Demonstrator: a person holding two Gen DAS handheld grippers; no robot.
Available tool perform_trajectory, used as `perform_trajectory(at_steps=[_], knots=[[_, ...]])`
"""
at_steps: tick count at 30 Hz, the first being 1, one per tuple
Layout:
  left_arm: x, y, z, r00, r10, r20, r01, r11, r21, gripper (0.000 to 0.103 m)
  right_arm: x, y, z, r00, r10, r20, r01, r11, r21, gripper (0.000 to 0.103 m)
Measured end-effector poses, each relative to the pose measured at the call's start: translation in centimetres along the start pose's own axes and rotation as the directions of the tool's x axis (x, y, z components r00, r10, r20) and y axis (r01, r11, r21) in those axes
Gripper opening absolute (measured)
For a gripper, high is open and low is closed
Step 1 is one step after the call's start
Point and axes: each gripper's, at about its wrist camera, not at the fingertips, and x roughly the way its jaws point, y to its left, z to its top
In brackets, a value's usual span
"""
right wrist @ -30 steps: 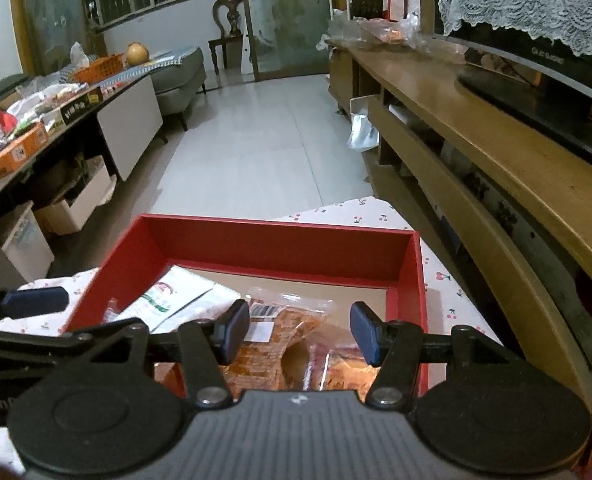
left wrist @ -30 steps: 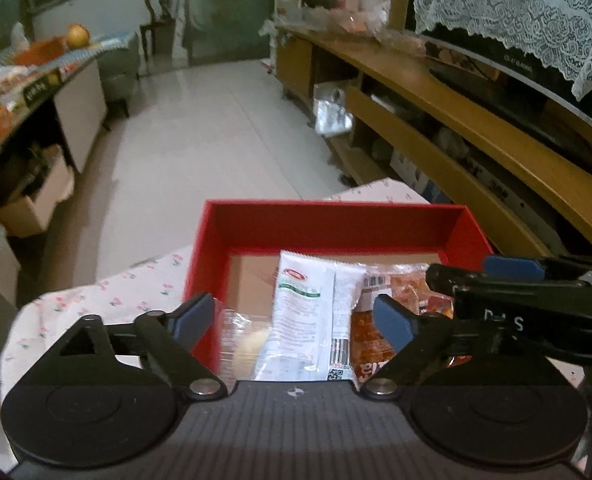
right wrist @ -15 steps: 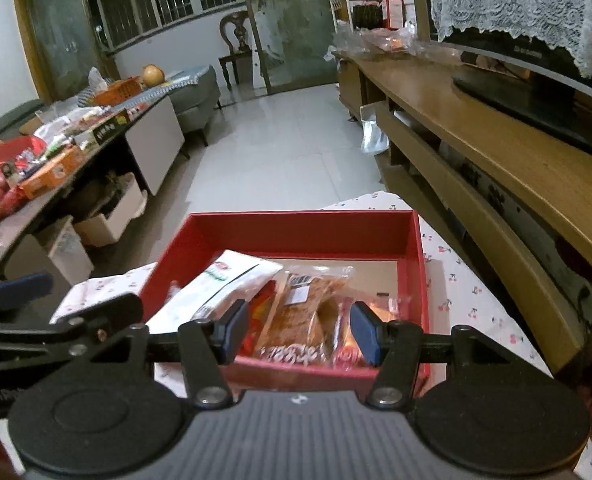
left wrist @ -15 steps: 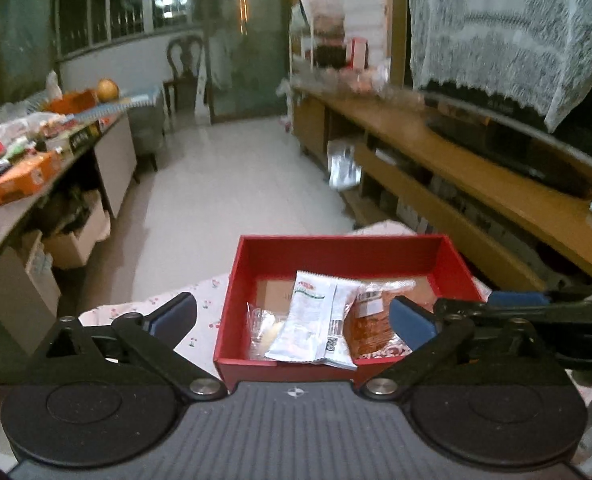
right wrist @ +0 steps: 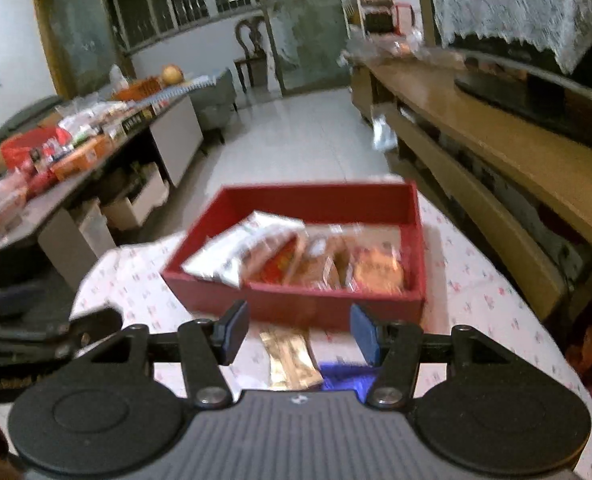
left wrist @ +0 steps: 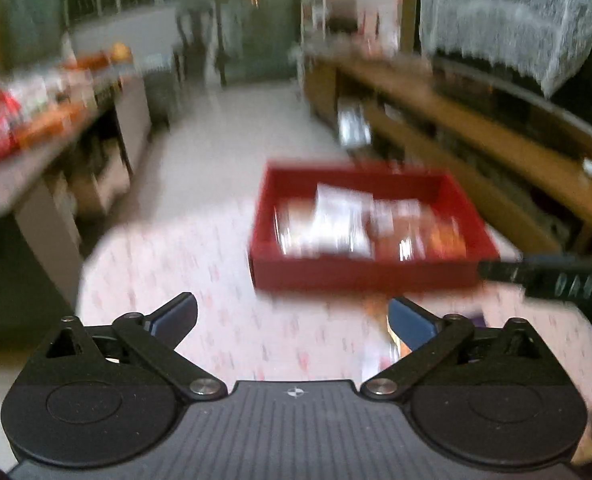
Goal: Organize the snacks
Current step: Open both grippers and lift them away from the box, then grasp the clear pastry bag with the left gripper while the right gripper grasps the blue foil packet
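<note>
Snack packets are seen gathered in the red box on the worktop; the left gripper, closing slightly, and the half-open right gripper are both empty, with a gold packet left outside.

Dim indoor light; left wrist view heavily motion-blurred, right wrist view perhaps slightly sharper, fisheye bending at edges.

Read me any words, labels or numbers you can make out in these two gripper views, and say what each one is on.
None can be read for certain.
Right gripper side, seen from the left wrist: pale letters, blurred.
Left gripper side, seen from the right wrist: faint lettering, illegible.
Snack packets in the red box: printing too blurred.
Gold sachet on the tablecloth: no text legible.
</note>
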Motion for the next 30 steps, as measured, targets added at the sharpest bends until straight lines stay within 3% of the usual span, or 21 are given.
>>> perform_trajectory(at_steps=[3,8,11,14,20,23,27,30], knots=[[2.0,-0.1,-1.3,0.991,-0.056,-0.123,0.061,0.997,0.036,0.096,0.3,-0.8,-0.5,0.999,-0.001,-0.039,0.002,1.000,0.014,0.064],[4.3,-1.1,-2.2,0.964,-0.121,-0.236,0.162,0.973,0.164,0.091,0.4,-2.0,-0.9,0.998,-0.009,-0.061,0.011,0.999,0.030,0.064],[5.4,-1.6,-2.6,0.937,-0.186,-0.296,0.257,0.941,0.221,0.092,1.0,-2.9,-1.2,0.995,-0.006,-0.095,0.010,0.999,0.046,0.064],[6.8,-1.9,-3.3,0.918,-0.197,-0.345,0.302,0.910,0.283,0.093,1.6,-3.6,-1.5,0.991,-0.012,-0.130,0.020,0.998,0.056,0.064],[9.3,-1.5,-4.2,0.869,-0.224,-0.441,0.374,0.880,0.291,0.093,3.1,-4.8,-2.2,0.978,-0.027,-0.205,0.043,0.996,0.074,0.064],[9.5,-1.9,-4.9,0.842,-0.253,-0.476,0.427,0.853,0.302,0.094,3.4,-4.9,-2.3,0.976,-0.026,-0.218,0.043,0.996,0.072,0.064],[9.8,-2.8,-5.9,0.848,-0.236,-0.475,0.443,0.807,0.390,0.099,3.5,-4.7,-2.4,0.974,-0.009,-0.228,0.026,0.997,0.073,0.064],[10.0,-2.5,-6.0,0.854,-0.212,-0.475,0.423,0.814,0.397,0.099,3.5,-4.5,-2.5,0.973,-0.006,-0.233,0.022,0.998,0.066,0.064]])
